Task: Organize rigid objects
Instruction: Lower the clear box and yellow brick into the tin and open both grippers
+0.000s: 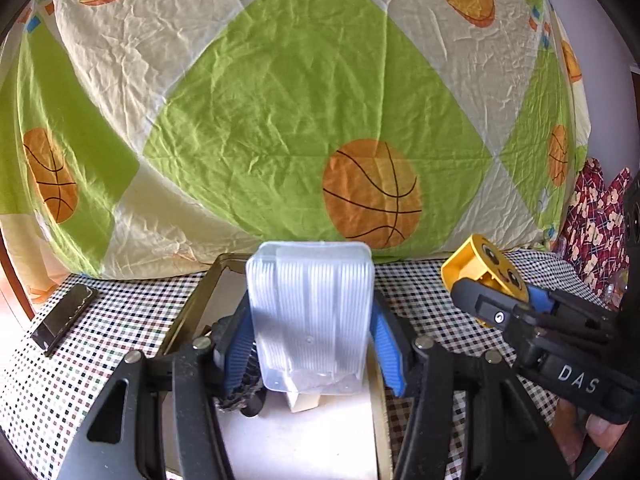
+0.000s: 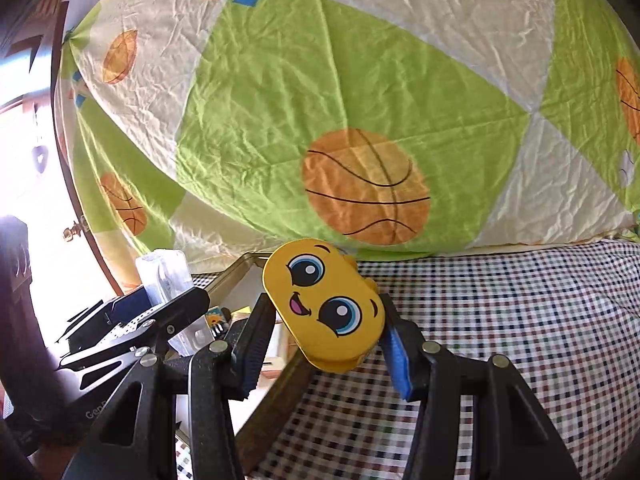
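Observation:
My left gripper (image 1: 310, 332) is shut on a clear ribbed plastic box (image 1: 310, 312) and holds it upright over a shallow tray (image 1: 192, 312) with a dark metal rim and white floor. My right gripper (image 2: 324, 328) is shut on a yellow box with a cartoon face (image 2: 324, 304), held tilted above the tray's right rim (image 2: 280, 392). In the left wrist view the right gripper (image 1: 492, 300) and the yellow box (image 1: 488, 272) show at the right. In the right wrist view the clear box (image 2: 168, 276) shows at the left.
A checkered cloth (image 2: 520, 320) covers the table. A green and cream basketball-print sheet (image 1: 300, 100) hangs behind it. A dark flat bar (image 1: 64, 316) lies on the cloth at the left. Small items (image 2: 216, 320) lie in the tray. Red patterned fabric (image 1: 596, 216) is at the far right.

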`<move>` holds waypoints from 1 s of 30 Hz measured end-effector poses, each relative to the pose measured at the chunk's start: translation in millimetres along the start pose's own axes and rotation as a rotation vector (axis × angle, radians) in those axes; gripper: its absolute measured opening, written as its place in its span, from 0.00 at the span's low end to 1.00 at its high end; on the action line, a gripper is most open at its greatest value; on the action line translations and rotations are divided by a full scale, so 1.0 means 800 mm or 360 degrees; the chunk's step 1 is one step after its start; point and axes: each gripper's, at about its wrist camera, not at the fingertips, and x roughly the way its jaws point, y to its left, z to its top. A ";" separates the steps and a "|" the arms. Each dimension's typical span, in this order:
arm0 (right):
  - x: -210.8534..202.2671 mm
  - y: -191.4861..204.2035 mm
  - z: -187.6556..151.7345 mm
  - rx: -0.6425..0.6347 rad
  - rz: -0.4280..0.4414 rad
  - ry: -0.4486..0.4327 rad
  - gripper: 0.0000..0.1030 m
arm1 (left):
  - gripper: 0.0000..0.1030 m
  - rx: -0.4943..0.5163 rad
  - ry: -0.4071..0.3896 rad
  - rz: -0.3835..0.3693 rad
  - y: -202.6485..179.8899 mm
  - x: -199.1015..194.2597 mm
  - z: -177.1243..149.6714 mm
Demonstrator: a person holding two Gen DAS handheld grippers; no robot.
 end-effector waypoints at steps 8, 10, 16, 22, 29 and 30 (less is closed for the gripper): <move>0.026 0.037 0.002 -0.0039 0.0068 0.0086 0.52 | 0.53 0.0012 0.0046 0.0093 0.042 -0.004 0.000; 0.035 0.045 0.001 -0.0043 0.0089 0.0126 0.52 | 0.53 0.0023 0.0064 0.0113 0.051 -0.003 0.000; 0.057 0.066 -0.009 -0.0065 0.0122 0.0217 0.52 | 0.53 0.0027 0.0133 0.0172 0.080 0.003 -0.011; 0.079 0.080 -0.022 -0.0052 0.0140 0.0338 0.52 | 0.53 0.0055 0.0209 0.0164 0.089 0.008 -0.021; 0.105 0.088 -0.044 -0.0063 0.0156 0.0526 0.52 | 0.53 0.0091 0.0343 0.0148 0.087 0.027 -0.037; 0.108 0.088 -0.047 -0.0061 0.0164 0.0544 0.52 | 0.53 0.0092 0.0358 0.0152 0.088 0.029 -0.039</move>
